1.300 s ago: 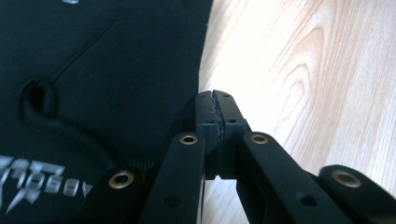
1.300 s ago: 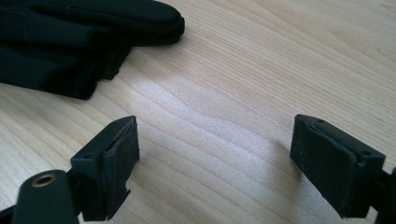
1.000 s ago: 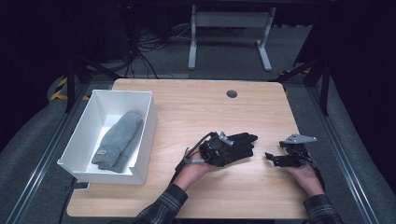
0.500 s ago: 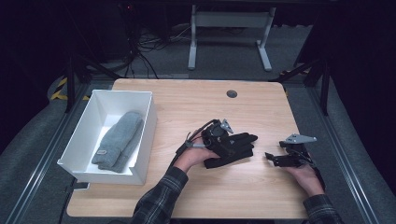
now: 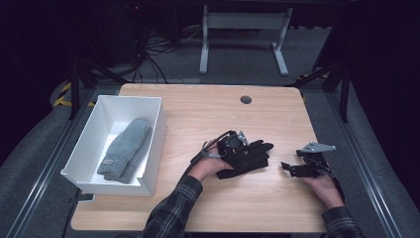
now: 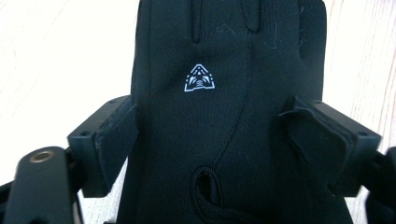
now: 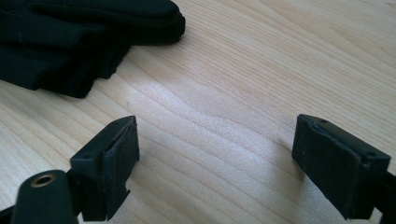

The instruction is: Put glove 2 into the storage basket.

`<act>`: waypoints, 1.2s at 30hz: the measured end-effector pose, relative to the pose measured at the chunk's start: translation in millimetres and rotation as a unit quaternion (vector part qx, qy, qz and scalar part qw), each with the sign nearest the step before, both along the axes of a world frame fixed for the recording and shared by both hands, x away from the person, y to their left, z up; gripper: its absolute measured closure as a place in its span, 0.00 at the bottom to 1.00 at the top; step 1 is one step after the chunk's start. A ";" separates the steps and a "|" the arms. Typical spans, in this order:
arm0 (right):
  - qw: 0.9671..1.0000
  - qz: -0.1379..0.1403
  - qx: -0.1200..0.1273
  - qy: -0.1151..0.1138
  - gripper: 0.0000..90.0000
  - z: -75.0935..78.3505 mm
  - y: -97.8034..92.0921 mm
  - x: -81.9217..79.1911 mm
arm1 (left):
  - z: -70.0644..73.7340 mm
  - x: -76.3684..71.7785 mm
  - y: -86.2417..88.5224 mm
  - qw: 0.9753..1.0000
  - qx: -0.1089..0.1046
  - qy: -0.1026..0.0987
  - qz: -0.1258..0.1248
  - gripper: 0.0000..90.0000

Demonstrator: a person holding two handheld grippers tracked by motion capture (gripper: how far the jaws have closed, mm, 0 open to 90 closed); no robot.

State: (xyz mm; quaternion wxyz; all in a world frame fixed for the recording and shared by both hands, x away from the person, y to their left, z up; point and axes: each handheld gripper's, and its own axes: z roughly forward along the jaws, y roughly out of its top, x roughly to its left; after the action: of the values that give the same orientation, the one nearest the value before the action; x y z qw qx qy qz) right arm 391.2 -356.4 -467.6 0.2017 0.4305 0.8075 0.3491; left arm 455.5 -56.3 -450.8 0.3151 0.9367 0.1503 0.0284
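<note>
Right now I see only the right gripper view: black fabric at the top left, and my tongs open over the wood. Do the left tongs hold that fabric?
Observer: Not yet. It is a black glove; the left tongs are open, with one jaw at each side of it.
Operator: Has it any mark?
Observer: Yes, a small white triangular logo.
Operator: What else is on the table?
Observer: A white bin at the left, with a grey knitted item inside.
</note>
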 end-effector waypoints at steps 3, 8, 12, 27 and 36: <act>1.000 0.000 0.000 0.000 0.17 0.0 0.0 0.0 | -0.9 0.4 0.9 1.000 -0.002 -0.001 0.001 0.23; 1.000 0.000 0.000 0.000 0.17 0.0 0.1 -0.1 | 2.3 0.7 4.3 1.000 -0.003 -0.001 -0.001 0.49; 1.000 -0.001 0.000 0.000 0.17 0.0 0.1 -0.1 | 2.6 0.7 5.9 1.000 -0.013 0.029 0.001 0.72; 1.000 0.000 0.000 0.000 0.17 0.0 0.0 0.0 | 47.0 -3.9 36.2 0.996 -0.035 0.051 0.067 0.76; 1.000 0.000 0.000 0.000 0.17 0.0 0.1 -0.1 | 91.3 -10.9 66.8 0.992 -0.060 0.037 0.101 0.76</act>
State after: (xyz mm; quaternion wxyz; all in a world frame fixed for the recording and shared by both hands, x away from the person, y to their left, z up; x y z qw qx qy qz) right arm 391.1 -356.3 -467.6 0.2015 0.4305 0.8076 0.3491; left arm 444.6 10.4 -359.5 0.3600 0.8967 0.2570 0.0163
